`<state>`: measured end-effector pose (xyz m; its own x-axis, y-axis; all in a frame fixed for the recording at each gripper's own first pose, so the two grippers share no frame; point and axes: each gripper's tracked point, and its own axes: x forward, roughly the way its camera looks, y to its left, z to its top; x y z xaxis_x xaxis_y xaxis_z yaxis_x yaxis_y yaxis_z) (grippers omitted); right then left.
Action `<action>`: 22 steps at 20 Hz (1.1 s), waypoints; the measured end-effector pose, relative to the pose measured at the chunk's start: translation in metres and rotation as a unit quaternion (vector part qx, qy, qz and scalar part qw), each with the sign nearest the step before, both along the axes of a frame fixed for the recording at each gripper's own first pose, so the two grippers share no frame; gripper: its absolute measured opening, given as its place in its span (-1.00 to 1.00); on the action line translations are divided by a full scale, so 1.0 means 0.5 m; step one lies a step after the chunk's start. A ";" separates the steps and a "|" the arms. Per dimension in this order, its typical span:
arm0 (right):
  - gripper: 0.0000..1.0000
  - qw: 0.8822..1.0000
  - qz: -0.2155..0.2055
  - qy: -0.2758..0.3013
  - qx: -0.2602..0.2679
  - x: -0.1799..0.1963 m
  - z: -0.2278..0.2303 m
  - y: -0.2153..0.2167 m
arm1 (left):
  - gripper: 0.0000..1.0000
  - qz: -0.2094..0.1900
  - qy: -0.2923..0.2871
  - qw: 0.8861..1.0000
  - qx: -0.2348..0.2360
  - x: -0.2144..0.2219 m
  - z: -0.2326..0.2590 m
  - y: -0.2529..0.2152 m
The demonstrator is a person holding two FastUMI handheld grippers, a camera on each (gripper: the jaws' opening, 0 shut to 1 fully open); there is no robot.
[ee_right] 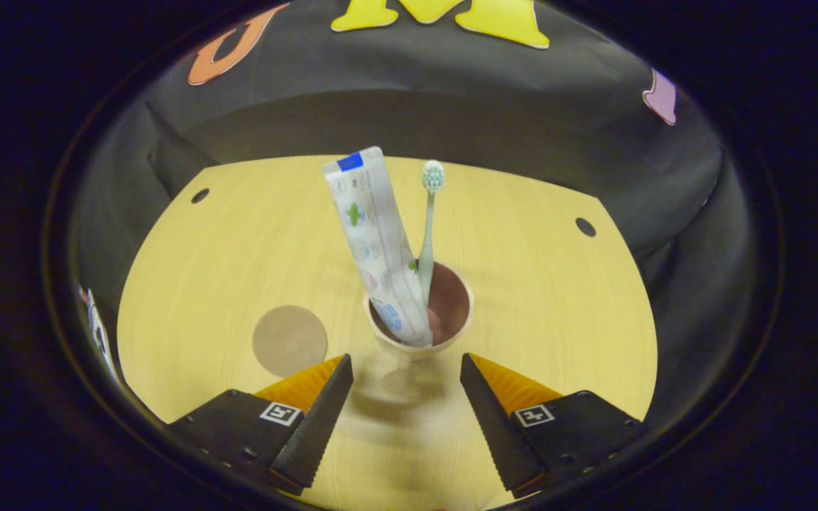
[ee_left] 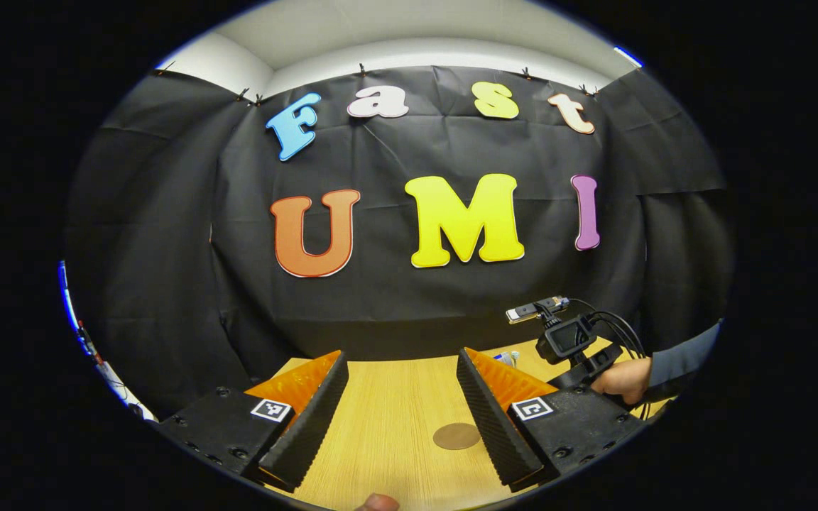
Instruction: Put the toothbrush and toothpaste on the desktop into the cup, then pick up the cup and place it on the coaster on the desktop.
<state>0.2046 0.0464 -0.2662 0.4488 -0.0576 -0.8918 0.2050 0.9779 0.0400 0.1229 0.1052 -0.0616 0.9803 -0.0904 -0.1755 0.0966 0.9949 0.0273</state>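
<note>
In the right gripper view a pale cup with a brown inside stands on the wooden desktop. A white toothpaste tube and a light green toothbrush stand upright in it, leaning on the rim. A round brown coaster lies flat to the cup's left. My right gripper is open, just in front of the cup, with nothing between its fingers. In the left gripper view my left gripper is open and empty above the desk, with the coaster between its fingers. The right gripper's body and a hand appear at the right.
Two dark round holes sit near the desktop's far corners. Black cloth walls close in behind and beside the desk. A fingertip shows at the bottom edge of the left gripper view.
</note>
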 end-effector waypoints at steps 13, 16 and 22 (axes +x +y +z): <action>-0.62 0.997 -0.051 0.049 0.024 0.027 -0.068 0.005 | 0.93 0.018 0.016 1.000 0.007 0.006 -0.021 0.048; -0.76 0.998 -0.034 0.045 0.025 0.025 -0.067 0.011 | 0.94 0.020 0.018 1.000 0.005 0.004 -0.025 0.055; -0.77 0.999 0.003 0.025 0.031 0.034 -0.049 0.038 | 0.93 0.021 0.017 1.000 0.001 -0.004 -0.022 0.058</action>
<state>0.2218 0.0655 -0.2904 0.4038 0.0001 -0.9148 0.2029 0.9751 0.0897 0.1211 0.1344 -0.0727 0.9769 -0.0489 -0.2081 0.0558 0.9981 0.0276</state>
